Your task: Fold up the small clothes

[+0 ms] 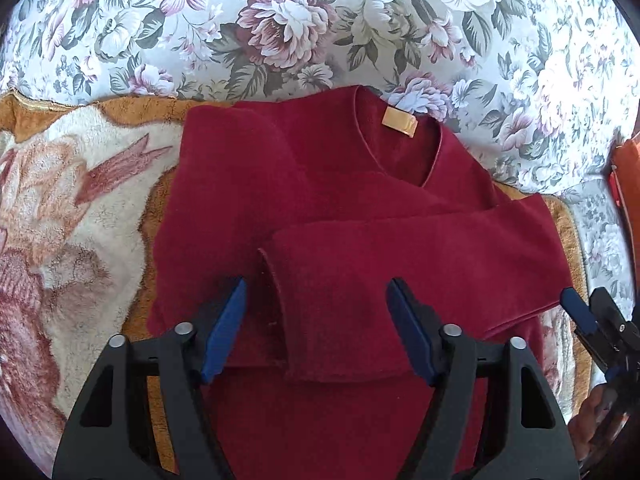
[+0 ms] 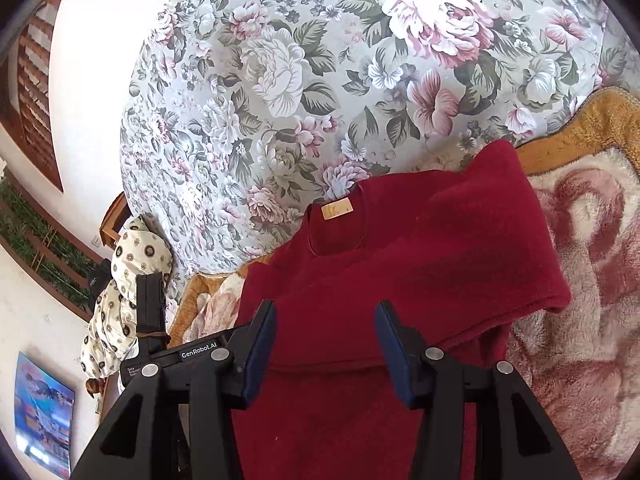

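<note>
A dark red fleece top [image 1: 304, 200] lies on a plush blanket, its neck with a tan label [image 1: 398, 120] pointing away. One sleeve [image 1: 400, 264] is folded across the body. My left gripper [image 1: 316, 328] is open and empty, hovering over the sleeve cuff. The right gripper [image 1: 584, 320] shows at the right edge of the left wrist view. In the right wrist view the top [image 2: 400, 272] fills the centre, label [image 2: 337, 209] at the neck. My right gripper [image 2: 326, 344] is open and empty above the garment's lower part.
A tan and cream plush blanket [image 1: 80, 208] lies under the top, over a floral bedsheet [image 1: 280, 32]. An orange object [image 1: 628, 176] sits at the right. The bed's edge, a patterned cloth [image 2: 124, 288] and a white wall [image 2: 92, 80] are left of the right gripper.
</note>
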`<state>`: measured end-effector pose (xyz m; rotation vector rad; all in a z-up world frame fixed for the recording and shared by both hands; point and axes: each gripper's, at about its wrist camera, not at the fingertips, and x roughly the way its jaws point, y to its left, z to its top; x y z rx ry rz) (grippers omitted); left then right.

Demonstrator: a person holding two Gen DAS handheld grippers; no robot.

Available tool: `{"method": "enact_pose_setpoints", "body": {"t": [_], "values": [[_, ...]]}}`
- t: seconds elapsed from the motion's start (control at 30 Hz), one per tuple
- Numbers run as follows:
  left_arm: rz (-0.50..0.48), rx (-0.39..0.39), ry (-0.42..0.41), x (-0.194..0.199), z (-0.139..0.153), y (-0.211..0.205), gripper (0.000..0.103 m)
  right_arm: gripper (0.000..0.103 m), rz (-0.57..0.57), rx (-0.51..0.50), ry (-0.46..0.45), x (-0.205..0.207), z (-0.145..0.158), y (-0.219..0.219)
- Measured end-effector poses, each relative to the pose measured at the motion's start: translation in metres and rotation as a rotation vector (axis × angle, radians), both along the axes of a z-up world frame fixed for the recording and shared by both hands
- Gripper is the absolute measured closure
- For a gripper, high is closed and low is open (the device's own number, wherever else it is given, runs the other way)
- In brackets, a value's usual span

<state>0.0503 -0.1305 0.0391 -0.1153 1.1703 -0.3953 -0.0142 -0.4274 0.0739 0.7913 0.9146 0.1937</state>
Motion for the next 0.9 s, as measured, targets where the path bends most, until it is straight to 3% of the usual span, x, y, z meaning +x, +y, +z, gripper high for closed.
{"method": "enact_pose_setpoints", "body": {"t": [0.03, 0.07, 0.17, 0.3, 0.47, 0.53, 0.67, 0.77, 0.9], "values": [[-0.002, -0.005, 0.0, -0.001, 0.001, -0.002, 0.066, 0.054, -0.008, -0.007, 0.005, -0.001, -0.001, -0.001], [-0.009, -0.002, 0.0, 0.0, 0.002, -0.004, 0.081, 0.054, -0.017, -0.011, 0.011, -0.002, -0.002, -0.003], [-0.067, -0.02, -0.048, -0.003, 0.012, -0.012, 0.091, 0.054, -0.038, -0.006, 0.017, -0.005, -0.003, -0.008], [-0.069, -0.068, -0.098, 0.002, 0.036, -0.009, 0.092, 0.054, -0.06, -0.034, 0.019, -0.006, 0.003, -0.016], [-0.018, -0.064, -0.192, 0.018, 0.074, 0.01, 0.092, 0.054, -0.103, -0.128, 0.022, 0.007, 0.02, -0.028], [0.006, -0.063, -0.19, 0.025, 0.077, 0.023, 0.092, 0.054, -0.109, -0.163, 0.024, 0.018, 0.024, -0.029], [0.04, -0.027, -0.139, 0.03, 0.055, 0.038, 0.092, 0.054, -0.101, -0.248, 0.083, 0.043, 0.01, -0.023], [0.077, 0.034, -0.117, 0.034, 0.029, 0.045, 0.092, 0.064, -0.038, -0.317, 0.165, 0.057, -0.015, -0.011], [0.12, 0.031, -0.047, 0.045, 0.0, 0.055, 0.092, 0.067, 0.044, -0.431, 0.217, 0.053, -0.037, 0.011]]}}
